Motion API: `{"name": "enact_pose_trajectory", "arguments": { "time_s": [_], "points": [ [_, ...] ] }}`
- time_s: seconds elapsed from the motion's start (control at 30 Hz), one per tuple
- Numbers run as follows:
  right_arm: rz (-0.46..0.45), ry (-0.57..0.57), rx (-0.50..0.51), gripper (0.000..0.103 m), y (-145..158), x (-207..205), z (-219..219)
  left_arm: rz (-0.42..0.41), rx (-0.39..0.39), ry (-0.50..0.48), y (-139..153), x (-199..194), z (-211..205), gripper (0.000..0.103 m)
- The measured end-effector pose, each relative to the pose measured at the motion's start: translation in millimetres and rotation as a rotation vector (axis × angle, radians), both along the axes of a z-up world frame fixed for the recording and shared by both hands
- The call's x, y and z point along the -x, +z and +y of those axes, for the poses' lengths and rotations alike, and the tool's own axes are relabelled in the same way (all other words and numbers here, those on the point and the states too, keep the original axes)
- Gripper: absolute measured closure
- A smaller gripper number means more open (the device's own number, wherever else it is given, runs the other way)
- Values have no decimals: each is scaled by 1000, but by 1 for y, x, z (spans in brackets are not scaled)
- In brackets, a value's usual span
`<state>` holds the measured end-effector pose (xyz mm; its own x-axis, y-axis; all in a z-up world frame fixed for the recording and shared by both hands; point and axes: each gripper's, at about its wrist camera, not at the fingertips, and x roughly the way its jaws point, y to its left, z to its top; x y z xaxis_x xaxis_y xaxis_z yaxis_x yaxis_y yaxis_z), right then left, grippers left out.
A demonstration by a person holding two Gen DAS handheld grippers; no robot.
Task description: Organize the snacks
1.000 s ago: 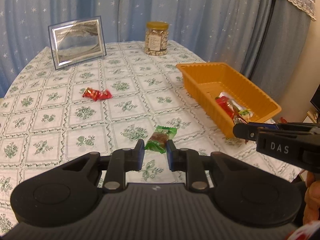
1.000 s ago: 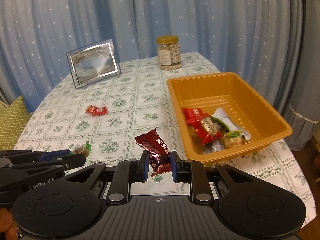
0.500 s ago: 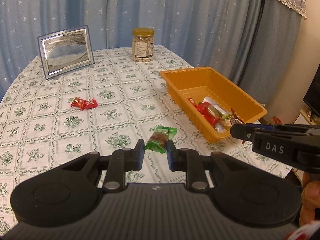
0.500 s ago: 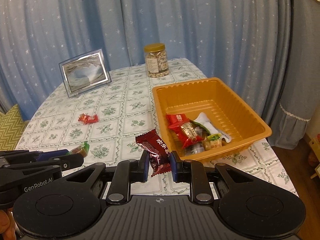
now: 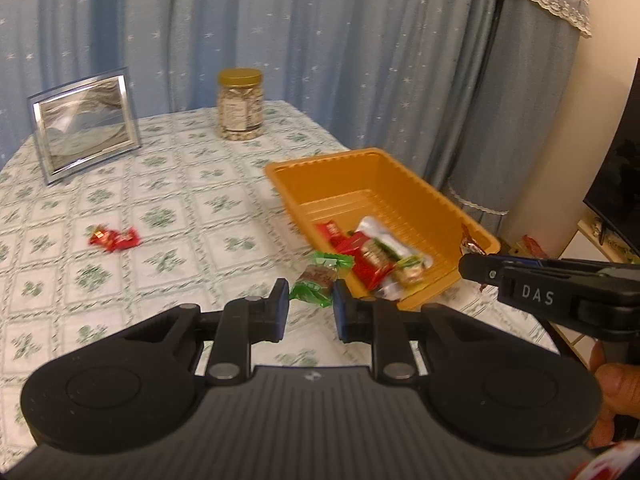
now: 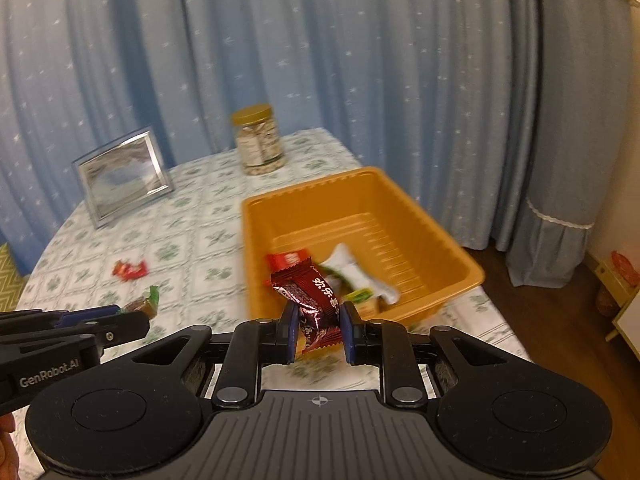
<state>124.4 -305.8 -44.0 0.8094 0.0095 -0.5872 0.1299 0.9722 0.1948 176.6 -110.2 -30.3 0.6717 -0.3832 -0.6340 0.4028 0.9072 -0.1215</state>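
I have both grippers tilted down toward the counter (image 5: 192, 208), side by side, each showing at the edge of the other's view. My left gripper (image 5: 311, 304) points at the near corner of the tray (image 5: 472, 224); its fingers (image 5: 280, 308) are drawn in narrow and pinch a green candy (image 5: 320, 278) by its near end, the wrapper sticking out ahead of the tips and clear of the counter. My right gripper (image 6: 319, 330) aims at the tray's near wall from the other side; its fingers (image 6: 350, 332) are just as narrow and clamp a dark red snack (image 6: 310, 300) upright between the pads, its top leaning over the tray's near-left corner. From the left view the right gripper is a black bar at the right edge, with the person's hand (image 5: 608, 384) under it. The tray sits at the right side of the counter, and several wrapped snacks (image 5: 376, 256) lie heaped in its near end. One red candy (image 5: 114, 238) lies alone on the cloth, well apart from the tray to its left. At the back stand a jar (image 5: 240, 104) and a frame (image 5: 84, 120).
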Motion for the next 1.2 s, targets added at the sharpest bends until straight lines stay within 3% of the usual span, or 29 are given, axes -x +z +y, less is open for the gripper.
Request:
{"name": "enact_pose_trajectory", "arguments": {
  "time_s": [0.7,0.77,0.8,1.2],
  "points": [
    [38,-76,-6,81,-23,-56,-73,30,21,-135,-34,-70,-93,82],
    [41,-79,-10,81,-25,-58,-74,21,21,-139,-37,-71,-97,77],
    [43,-80,-12,81,-26,-59,-75,19,5,-139,-39,-73,-100,68],
    [42,-52,-28,81,-27,-64,-66,32,10,-35,-43,-67,-54,63]
  ]
}}
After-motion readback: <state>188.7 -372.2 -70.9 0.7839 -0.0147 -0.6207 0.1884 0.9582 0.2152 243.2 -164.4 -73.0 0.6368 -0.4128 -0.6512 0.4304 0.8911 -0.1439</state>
